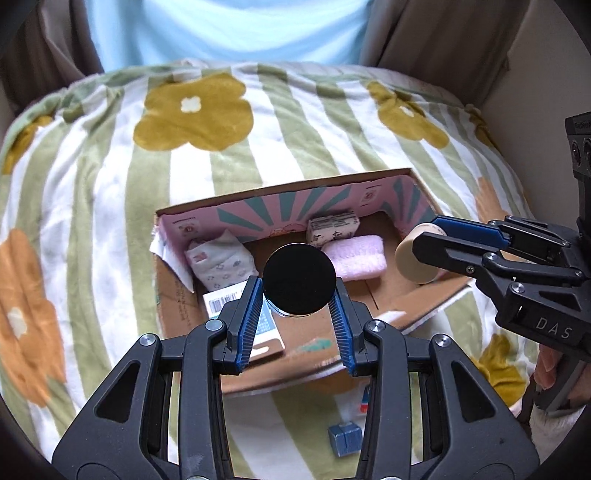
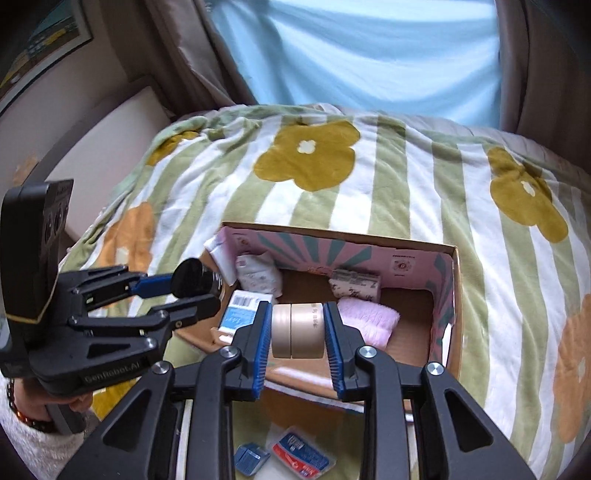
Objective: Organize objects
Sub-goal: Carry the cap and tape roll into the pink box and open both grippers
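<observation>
Clamping black-lidded jar (image 1: 299, 283), left hand-held gripper (image 1: 298, 295); right hand-held gripper (image 2: 297, 325) grips beige jar (image 2: 297, 325).

A fleece blanket (image 2: 388, 192), striped green and white with mustard and orange flowers, covers a broad soft surface. Beyond the blanket's far edge, pale blue fabric (image 2: 369, 48) glows with daylight, flanked on both sides by taupe curtains (image 1: 424, 33). To the blanket's left in the right wrist view, a white cushioned piece of furniture (image 2: 107, 136) stands against a light wall, and a framed picture (image 2: 40, 40) hangs above it. Right of the blanket in the left wrist view is a plain cream wall (image 1: 532, 85).
</observation>
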Demonstrator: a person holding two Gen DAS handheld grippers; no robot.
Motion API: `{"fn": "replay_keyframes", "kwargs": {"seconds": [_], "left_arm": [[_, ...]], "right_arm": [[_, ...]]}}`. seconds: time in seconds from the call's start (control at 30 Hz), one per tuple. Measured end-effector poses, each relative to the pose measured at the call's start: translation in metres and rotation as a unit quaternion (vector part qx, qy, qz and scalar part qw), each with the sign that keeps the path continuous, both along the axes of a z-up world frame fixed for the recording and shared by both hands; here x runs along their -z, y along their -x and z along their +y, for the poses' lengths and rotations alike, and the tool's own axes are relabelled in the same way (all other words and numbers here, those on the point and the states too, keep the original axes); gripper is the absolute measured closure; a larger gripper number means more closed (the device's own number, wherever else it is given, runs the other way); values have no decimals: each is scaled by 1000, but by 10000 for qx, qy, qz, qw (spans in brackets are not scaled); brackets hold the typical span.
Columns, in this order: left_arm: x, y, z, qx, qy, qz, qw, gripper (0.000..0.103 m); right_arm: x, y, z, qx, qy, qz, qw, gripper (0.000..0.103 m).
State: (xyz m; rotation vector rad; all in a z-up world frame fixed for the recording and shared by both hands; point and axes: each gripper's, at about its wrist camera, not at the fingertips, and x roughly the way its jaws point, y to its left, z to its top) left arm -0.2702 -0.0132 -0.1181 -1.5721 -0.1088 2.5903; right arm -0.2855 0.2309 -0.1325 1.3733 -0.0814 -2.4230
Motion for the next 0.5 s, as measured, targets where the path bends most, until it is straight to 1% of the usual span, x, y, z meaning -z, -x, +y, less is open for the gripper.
{"fn": "replay_keyframes", "kwargs": {"seconds": [0.17, 0.3, 0.4, 0.5], "left_arm": [[42, 31, -3, -101, -149, -533, 9984, 69], [70, 39, -5, -186, -182, -782, 9966, 69], [78, 41, -5, -184, -183, -852, 9960, 69], [79, 42, -4, -182, -144, -917, 9955, 69]], "right_arm": [[29, 35, 5, 234, 25, -392, 9990, 77], [53, 46, 7, 339, 16, -643, 9974, 77], [60, 51, 9, 366, -10, -720, 9967, 77], [58, 56, 9, 400, -3, -747, 9964, 77]]}}
